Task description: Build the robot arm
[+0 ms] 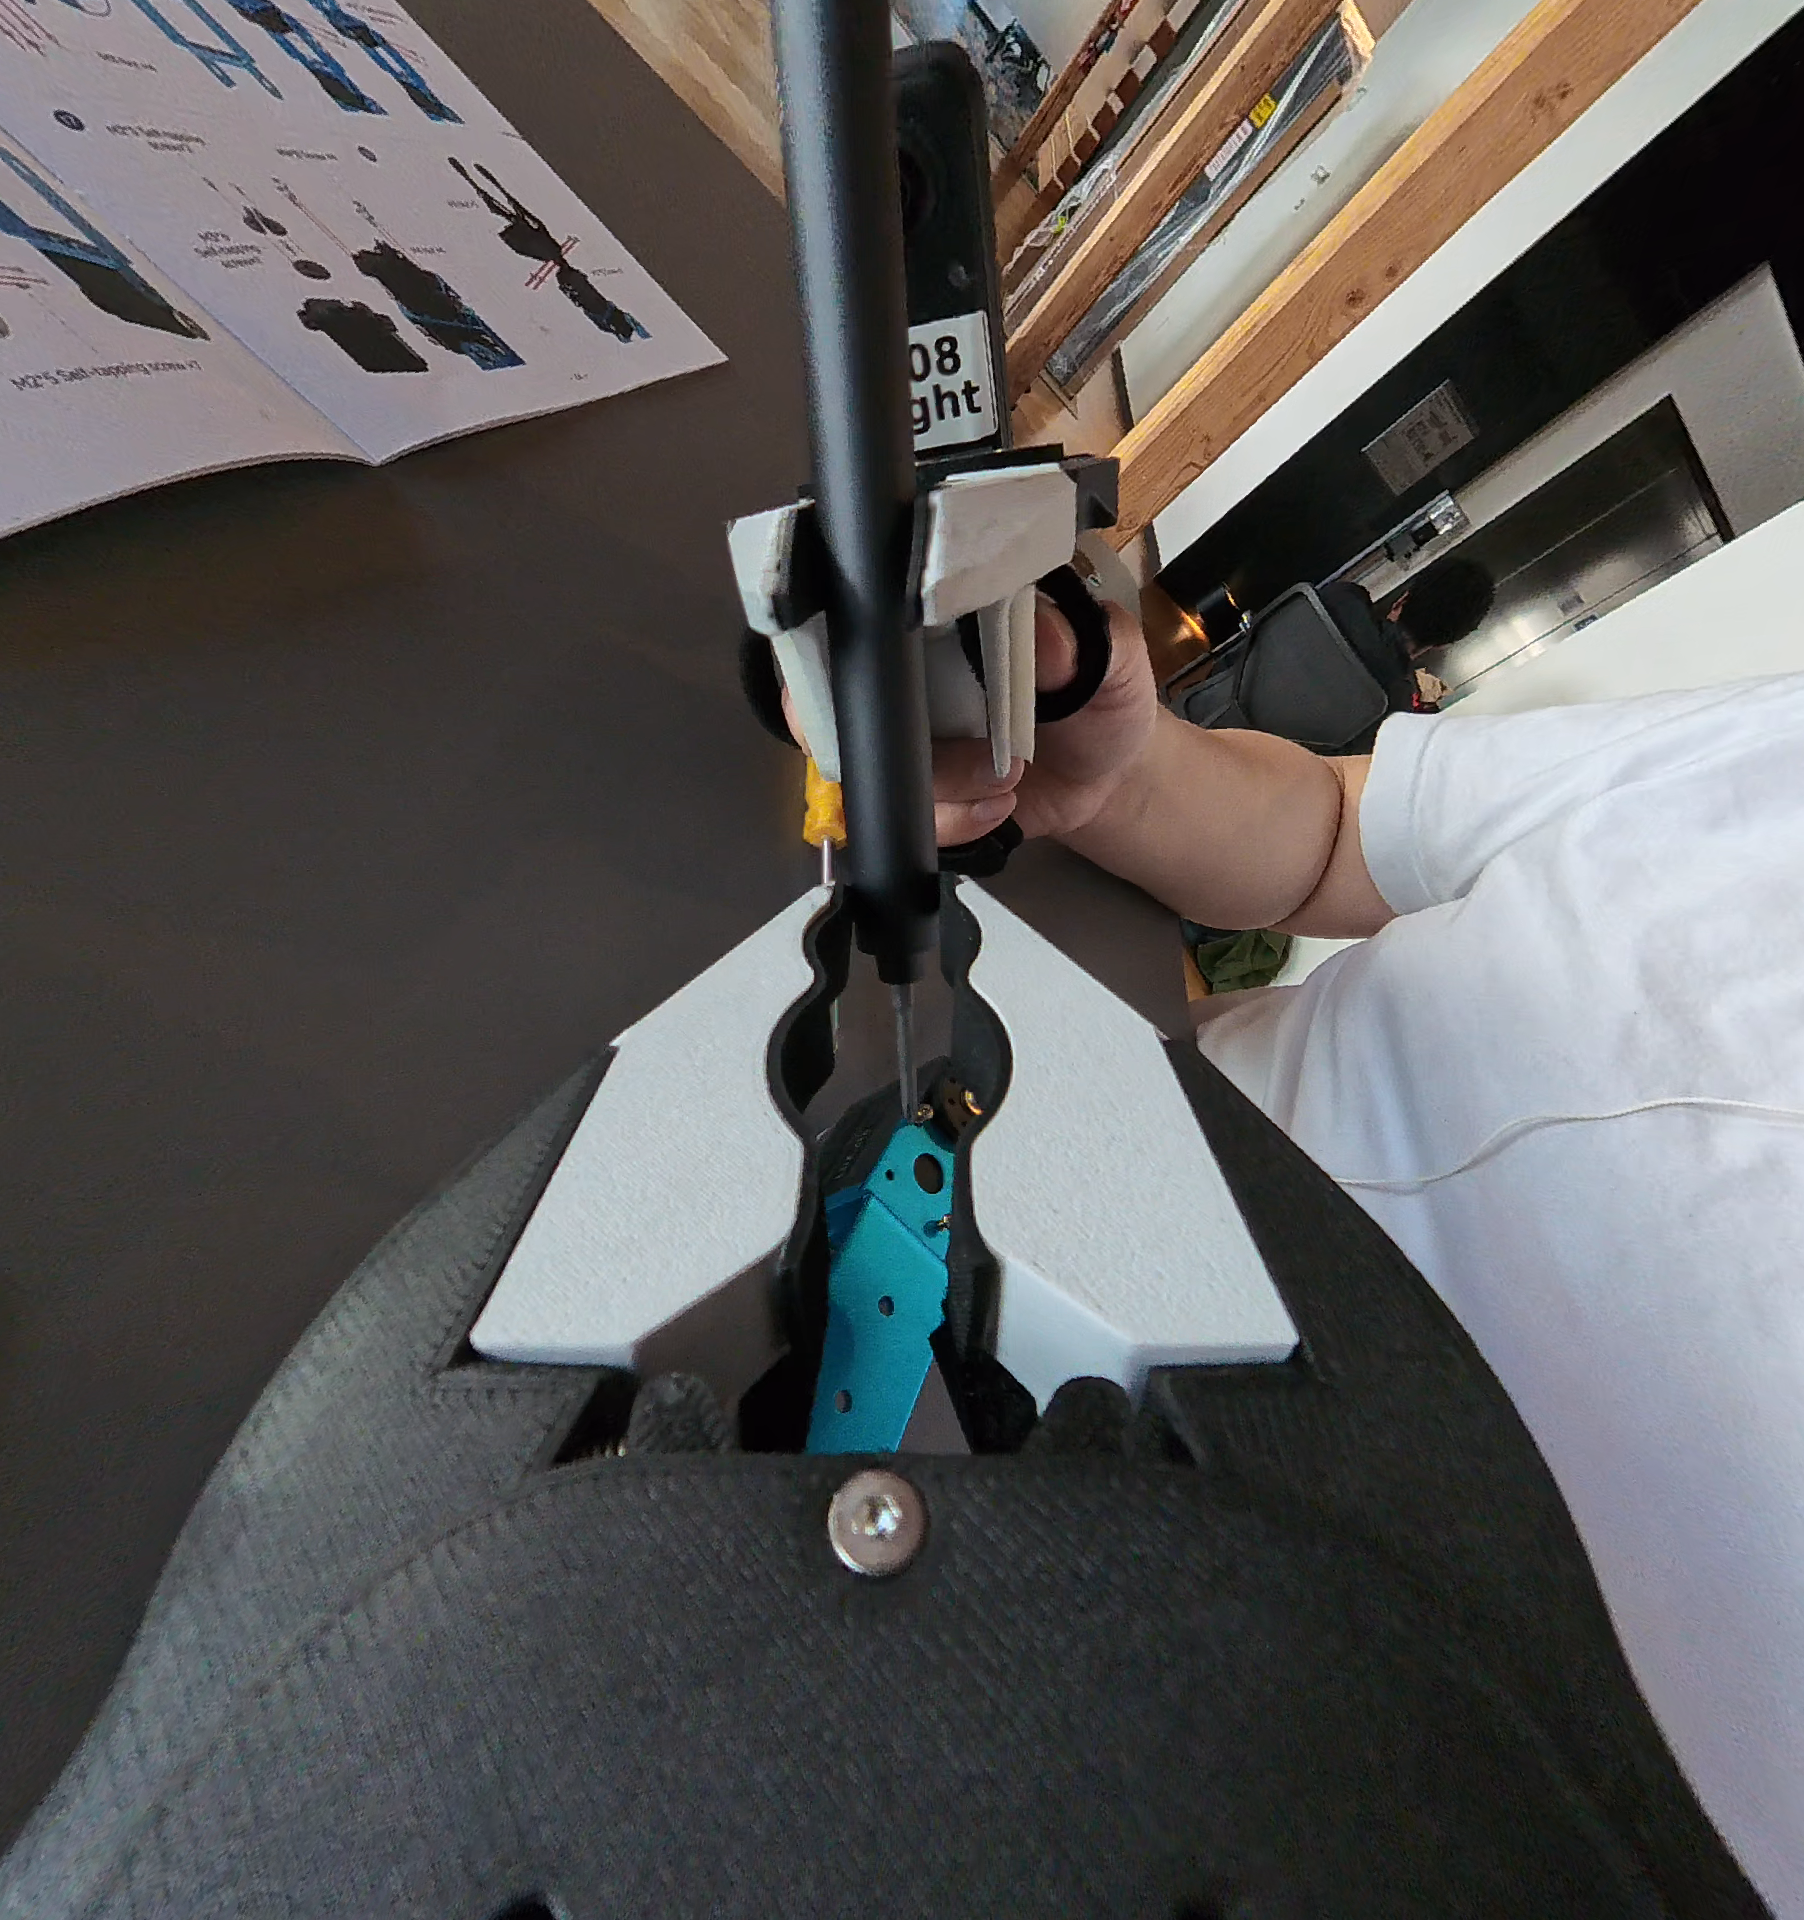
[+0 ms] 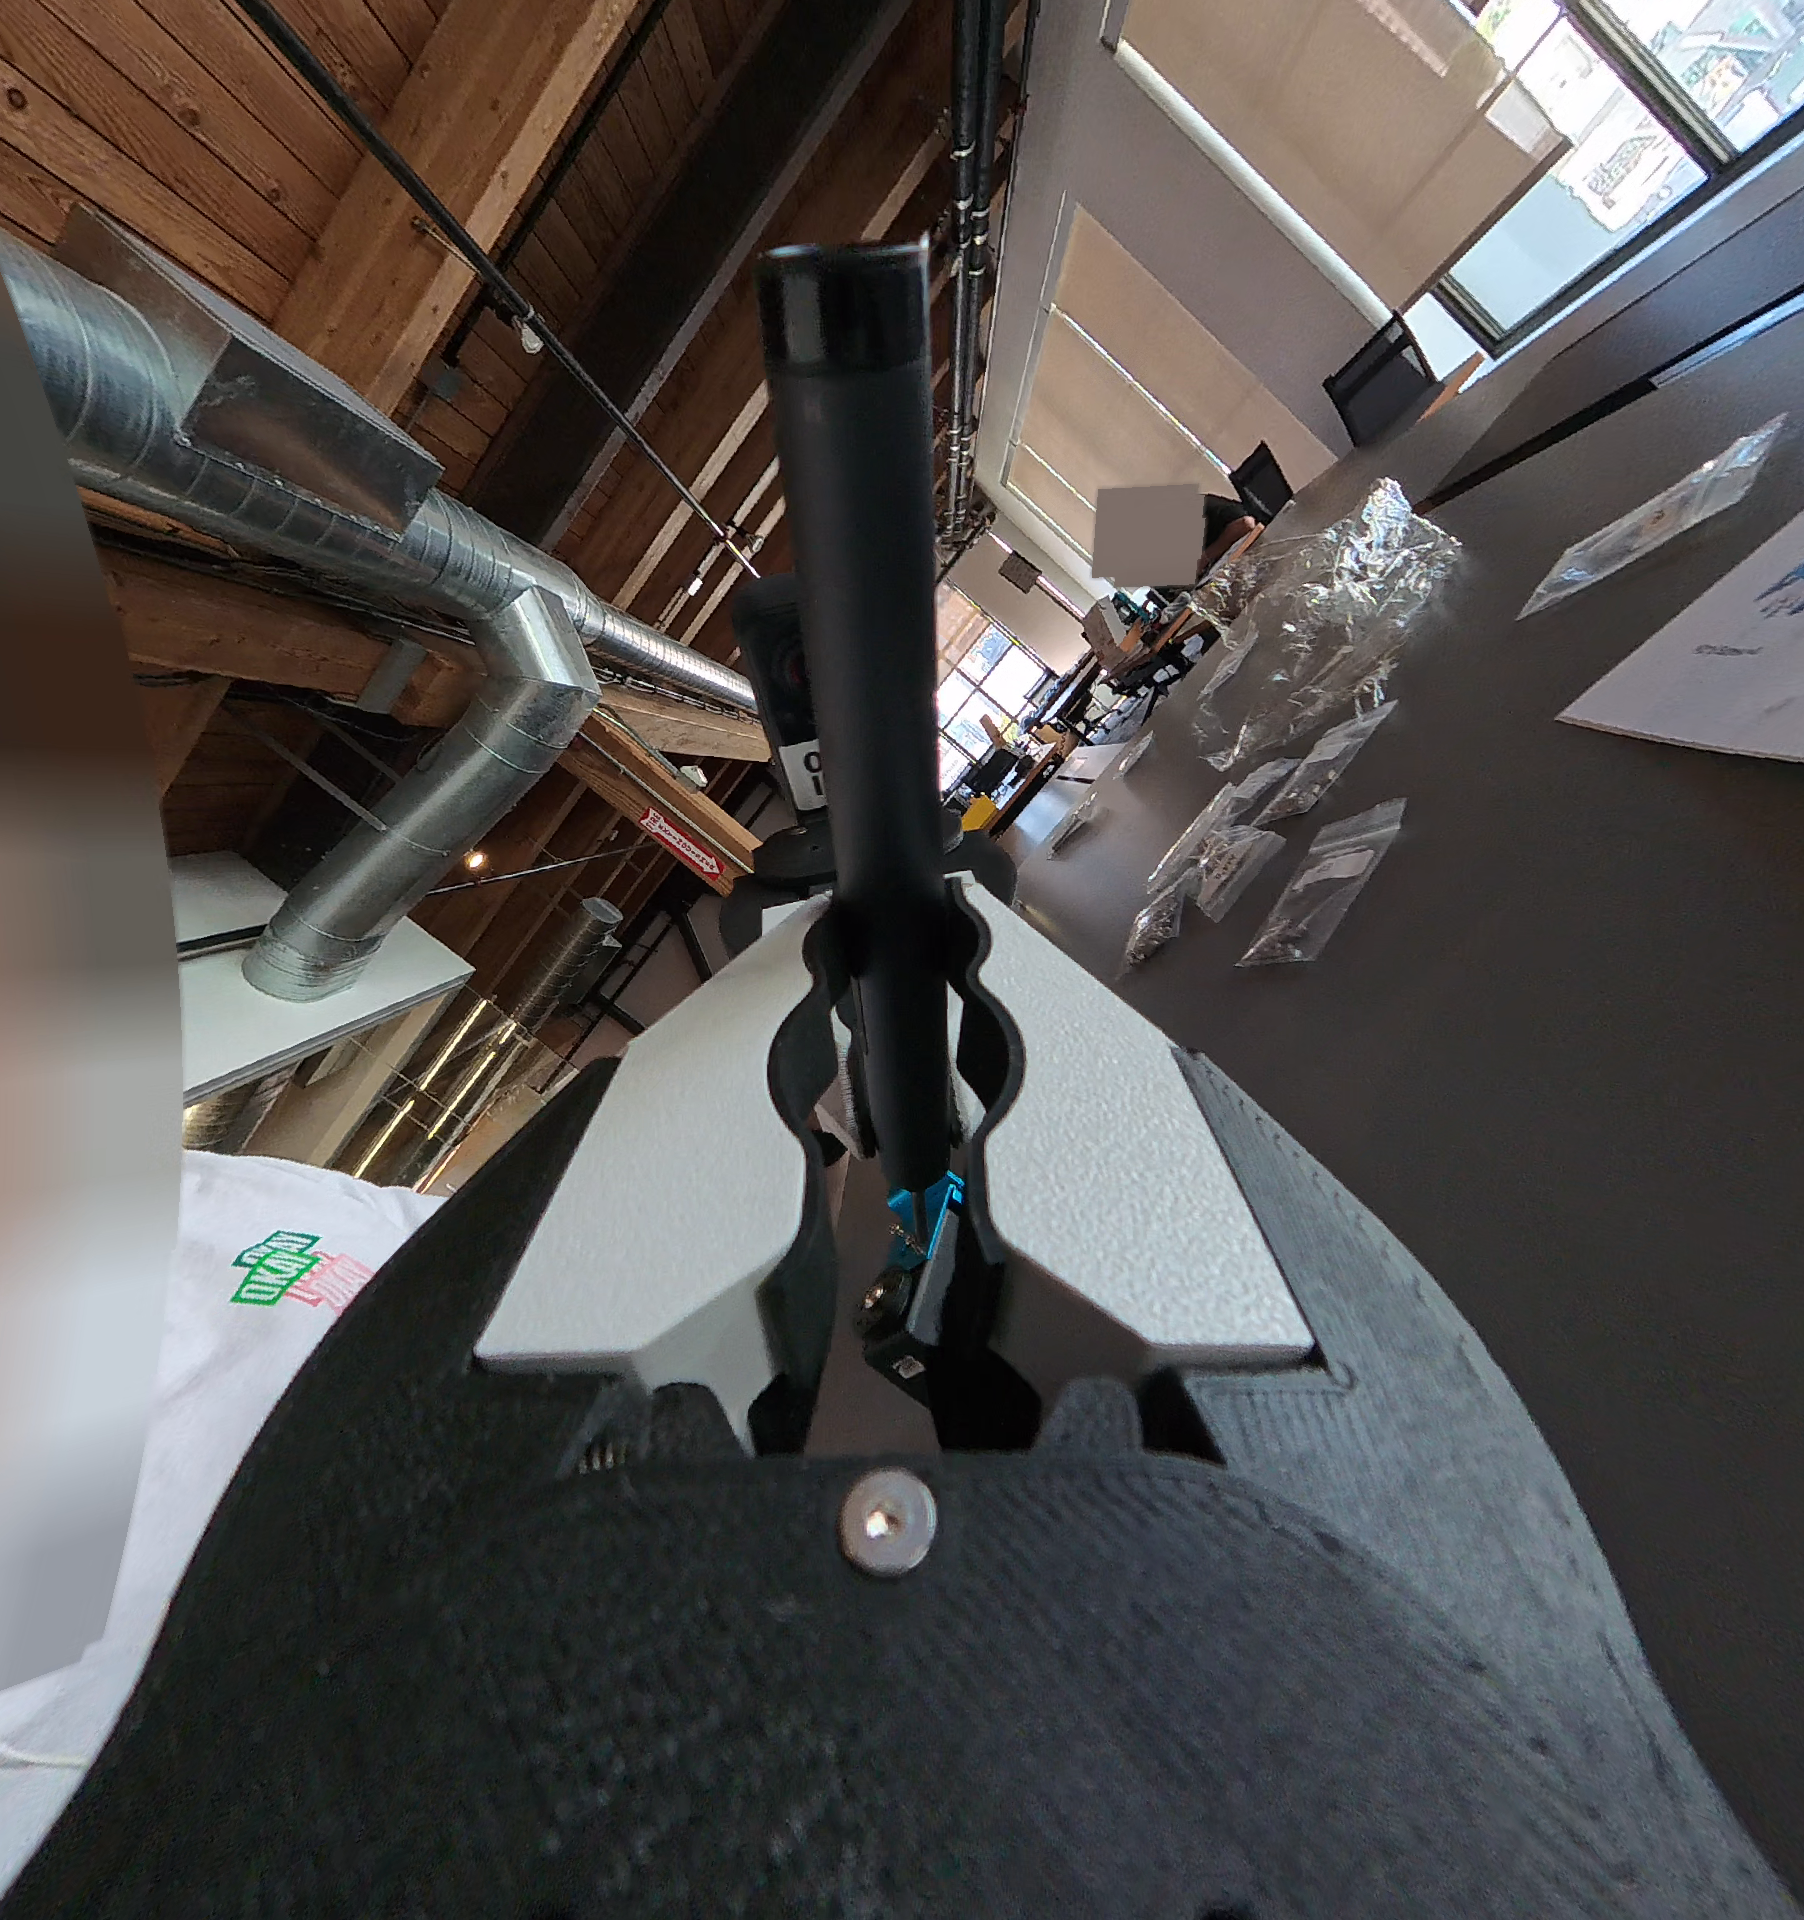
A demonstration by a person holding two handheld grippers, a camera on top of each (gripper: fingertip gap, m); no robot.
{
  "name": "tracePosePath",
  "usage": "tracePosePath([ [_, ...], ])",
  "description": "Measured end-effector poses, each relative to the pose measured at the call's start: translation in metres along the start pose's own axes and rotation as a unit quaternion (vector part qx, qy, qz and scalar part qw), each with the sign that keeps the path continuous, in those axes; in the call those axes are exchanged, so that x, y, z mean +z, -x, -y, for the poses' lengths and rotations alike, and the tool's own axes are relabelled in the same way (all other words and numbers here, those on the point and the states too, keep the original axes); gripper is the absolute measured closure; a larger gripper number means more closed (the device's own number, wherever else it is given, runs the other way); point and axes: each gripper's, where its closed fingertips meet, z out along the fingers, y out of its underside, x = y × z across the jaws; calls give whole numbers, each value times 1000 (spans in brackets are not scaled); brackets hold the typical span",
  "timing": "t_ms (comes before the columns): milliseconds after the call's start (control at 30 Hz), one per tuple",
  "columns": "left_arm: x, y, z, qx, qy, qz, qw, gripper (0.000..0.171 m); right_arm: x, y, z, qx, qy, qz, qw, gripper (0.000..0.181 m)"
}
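So the blue metal bracket (image 1: pixel 882 1299) is clamped between the jaws of the left gripper (image 1: pixel 893 1049), long axis running pretty much straight along the fingers, with a small black servo-like block and a brass-coloured fitting (image 1: pixel 955 1099) seated at its far end. That far end is where everything meets: the thin bit of the black pen-style screwdriver (image 1: pixel 856 520) is brought down onto a tiny screw spot right beside the brass fitting, so tool and bracket are lined up nearly end to end, tip touching or just about touching (hard to be sure at that size). The screwdriver body is gripped by the right gripper (image 1: pixel 867 582), closed around the barrel well back from the tip, and a hand (image 1: pixel 1043 748) is seen wrapped on that gripper's handle. From the right wrist view the same barrel (image 2: pixel 867 727) is pinched between the right gripper's (image 2: pixel 893 956) jaws and points back toward the camera, with the bracket (image 2: pixel 929 1216) sitting just below the tip. Both grippers are held up off the dark table (image 1: pixel 306 831), where an open instruction booklet (image 1: pixel 254 260) is laid out, and clear plastic parts bags (image 2: pixel 1293 810) are scattered farther off. An orange-handled tool (image 1: pixel 820 805) is partly hidden behind the barrel.
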Motion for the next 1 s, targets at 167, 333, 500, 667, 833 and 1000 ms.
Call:
tracePosePath([
  [167,0,-4,-1,5,-2,-12,1000,155,-1,11,-2,-55,5,7,998,164],
  [333,0,-6,-4,11,5,-16,1000,153,-1,18,-6,-102,24,2,994,164],
  [500,-1,-10,-3,6,-3,-31,1000,151,-1,23,-5,-88,13,12,996,165],
  [667,-3,-15,0,4,-11,-48,999,150,-1,28,-5,-86,9,22,996,164],
  [833,-6,-20,1,10,-14,-56,998,149,-2,36,-5,-110,6,32,993,164],
  [1000,-18,-22,3,27,-30,-53,998,148,-7,49,-7,-160,-1,25,987,165],
])
